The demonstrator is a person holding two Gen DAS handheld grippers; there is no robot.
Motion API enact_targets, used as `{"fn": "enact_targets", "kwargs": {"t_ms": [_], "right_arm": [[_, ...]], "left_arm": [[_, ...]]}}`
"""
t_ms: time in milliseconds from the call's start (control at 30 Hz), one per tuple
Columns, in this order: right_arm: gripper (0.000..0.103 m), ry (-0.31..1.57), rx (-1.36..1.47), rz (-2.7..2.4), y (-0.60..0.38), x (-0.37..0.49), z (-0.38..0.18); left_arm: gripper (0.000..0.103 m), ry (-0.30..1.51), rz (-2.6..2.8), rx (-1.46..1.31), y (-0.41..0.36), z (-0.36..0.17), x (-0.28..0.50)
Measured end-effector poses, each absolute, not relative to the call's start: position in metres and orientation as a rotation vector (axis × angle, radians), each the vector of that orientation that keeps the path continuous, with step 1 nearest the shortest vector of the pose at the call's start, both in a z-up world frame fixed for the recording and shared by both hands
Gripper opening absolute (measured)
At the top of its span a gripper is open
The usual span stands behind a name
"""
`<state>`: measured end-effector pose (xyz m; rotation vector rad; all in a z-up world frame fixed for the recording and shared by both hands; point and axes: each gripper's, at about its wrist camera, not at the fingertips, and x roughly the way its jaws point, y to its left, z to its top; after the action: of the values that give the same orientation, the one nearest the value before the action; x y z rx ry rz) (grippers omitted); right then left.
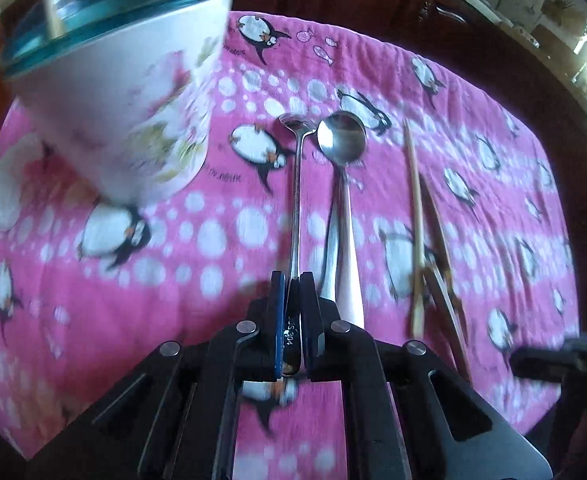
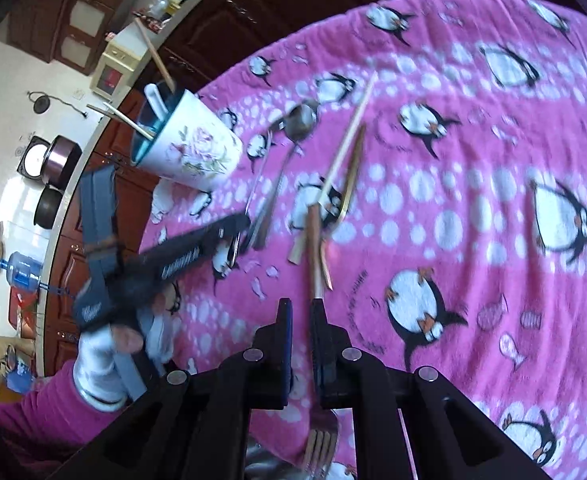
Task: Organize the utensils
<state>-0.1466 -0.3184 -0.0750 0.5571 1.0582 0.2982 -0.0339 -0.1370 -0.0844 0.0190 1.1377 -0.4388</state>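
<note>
My left gripper (image 1: 292, 278) is shut on the handle of a thin steel spoon (image 1: 296, 184), whose bowl points away over the pink penguin cloth. A larger steel spoon (image 1: 341, 140) lies just to its right. Chopsticks (image 1: 417, 216) lie further right. A white floral cup (image 1: 133, 120) with a blue rim stands at the upper left and holds some utensils. In the right wrist view my right gripper (image 2: 301, 304) is slightly open and empty above the cloth, near a wooden-handled fork (image 2: 317, 432) and chopsticks (image 2: 345, 148). The left gripper (image 2: 197, 248) and cup (image 2: 193, 148) show there too.
The pink penguin cloth (image 1: 493, 200) covers a round table with dark wooden cabinets behind it. In the right wrist view a counter at the left holds pots (image 2: 57, 160), and a blue water bottle (image 2: 21, 274) stands on the floor.
</note>
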Motion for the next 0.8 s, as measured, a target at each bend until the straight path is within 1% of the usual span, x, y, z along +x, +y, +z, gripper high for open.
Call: {"fn": "enact_targets", "kwargs": {"t_ms": [133,267,400,433,467,500,533,567,600,667,800], "right_arm": [[0.007,1.059,0.522,0.328,-0.307,-0.142,-0.071],[0.007,1.084,0.484,0.326,-0.299,-0.139,-0.079],[0.007,1.109,0.456,0.291,-0.297,-0.136,-0.09],[0.008,1.11,0.449,0.28,-0.298,-0.135,-0.092],[0.008,1.109,0.441,0.268,-0.298,-0.133,-0.093],[0.008,1.107,0.429,0.258,-0.298,-0.132,-0.093],[0.008,1.104,0.421,0.251,-0.299,-0.13,-0.093],[0.009,1.103,0.417,0.25,-0.299,-0.128,-0.093],[0.009,1.108,0.416,0.252,-0.299,-0.126,-0.094],[0.009,1.115,0.412,0.266,-0.298,-0.123,-0.094],[0.009,1.115,0.381,0.284,-0.288,-0.113,-0.092]], "left_arm": [[0.006,1.156,-0.461,0.052,-0.113,-0.074,-0.069],[0.006,1.233,-0.493,0.1,-0.089,-0.079,-0.105],[0.006,1.271,-0.53,0.087,-0.076,-0.081,-0.118],[0.007,1.261,-0.536,0.076,-0.074,-0.079,-0.117],[0.011,1.247,-0.543,0.06,-0.072,-0.075,-0.115],[0.02,1.234,-0.542,0.049,-0.069,-0.073,-0.112],[0.025,1.217,-0.536,0.035,-0.067,-0.07,-0.106],[0.034,1.209,-0.533,0.023,-0.066,-0.068,-0.1],[0.037,1.2,-0.529,0.002,-0.066,-0.067,-0.093],[0.04,1.184,-0.527,-0.023,-0.071,-0.066,-0.079],[0.041,1.184,-0.526,-0.032,-0.086,-0.072,-0.055]]}}
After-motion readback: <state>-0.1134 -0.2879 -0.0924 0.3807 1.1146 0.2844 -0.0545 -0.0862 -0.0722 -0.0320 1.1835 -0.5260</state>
